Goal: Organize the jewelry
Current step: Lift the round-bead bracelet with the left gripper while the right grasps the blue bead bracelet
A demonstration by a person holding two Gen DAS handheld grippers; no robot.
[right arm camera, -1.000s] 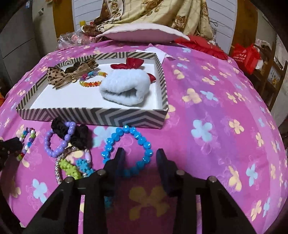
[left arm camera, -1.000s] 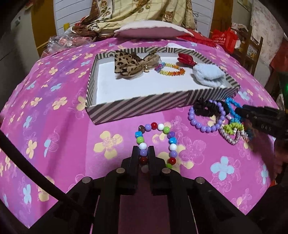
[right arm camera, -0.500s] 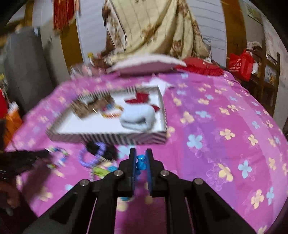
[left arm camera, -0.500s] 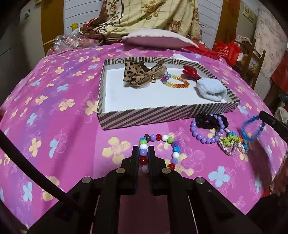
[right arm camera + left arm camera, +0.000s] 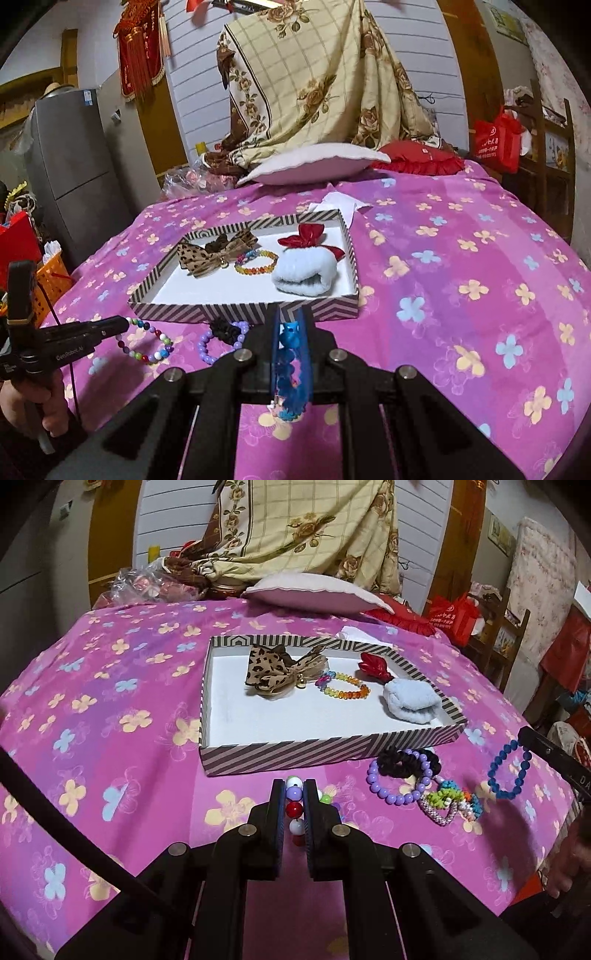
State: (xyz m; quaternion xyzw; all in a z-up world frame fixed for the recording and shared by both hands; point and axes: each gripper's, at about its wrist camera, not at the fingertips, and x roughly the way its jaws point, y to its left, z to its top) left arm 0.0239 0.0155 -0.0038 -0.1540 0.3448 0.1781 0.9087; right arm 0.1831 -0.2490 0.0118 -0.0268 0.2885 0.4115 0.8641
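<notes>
My left gripper [image 5: 294, 794] is shut on a multicoloured bead bracelet [image 5: 294, 808], held just above the pink flowered bedspread in front of the striped box [image 5: 332, 751]. The right wrist view shows this bracelet [image 5: 146, 347] dangling from the left gripper's tip. My right gripper [image 5: 291, 326] is shut on a blue bead bracelet [image 5: 290, 373], lifted off the bed; the left wrist view shows that bracelet [image 5: 509, 771] hanging at the right. The box holds a leopard bow [image 5: 280, 672], a rainbow bracelet [image 5: 343, 685], a red bow [image 5: 373, 664] and a pale blue scrunchie [image 5: 412, 701].
On the bedspread right of the box front lie a purple bead bracelet [image 5: 397, 786], a black scrunchie [image 5: 402, 762] and a beaded heart with coloured clips [image 5: 448, 803]. A pink pillow [image 5: 317, 596] and draped cloth sit behind the box. A hand [image 5: 22, 406] grips the left tool.
The right gripper shut on the blue bracelet and lifted it off the bed. The left gripper rose a little with the multicoloured bracelet, nearer the box front.
</notes>
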